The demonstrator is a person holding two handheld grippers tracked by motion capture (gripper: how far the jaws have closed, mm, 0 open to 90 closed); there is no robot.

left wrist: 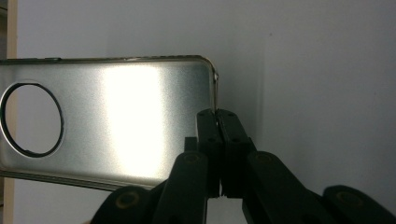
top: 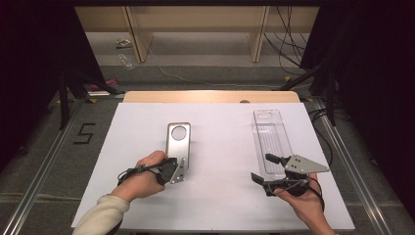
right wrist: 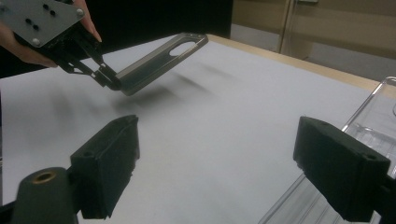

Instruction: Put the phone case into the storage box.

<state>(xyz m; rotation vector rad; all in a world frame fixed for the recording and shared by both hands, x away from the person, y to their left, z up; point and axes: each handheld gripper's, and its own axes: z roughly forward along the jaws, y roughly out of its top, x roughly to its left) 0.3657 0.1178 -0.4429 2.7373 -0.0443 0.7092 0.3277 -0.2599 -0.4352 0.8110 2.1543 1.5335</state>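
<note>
A silver metal plate (top: pixel 177 142) with a round hole near its far end sits left of the table's middle. My left gripper (top: pixel 175 164) is shut on the plate's near end. In the left gripper view the two black jaws (left wrist: pixel 218 115) pinch the plate (left wrist: pixel 116 126) at its thin edge near a rounded corner. The right gripper view shows the plate (right wrist: pixel 159 60) held tilted above the white surface, its shadow beneath, with the left gripper (right wrist: pixel 106 78) on its lower end. My right gripper (top: pixel 262 167) is open at the near end of a clear plastic tray (top: pixel 270 134), holding nothing.
A white sheet (top: pixel 220 196) covers the table, and a wooden strip (top: pixel 210 96) shows at the far edge. The clear tray's rim (right wrist: pixel 373 107) runs beside the right jaw. Cables and shelving stand on the floor beyond the table.
</note>
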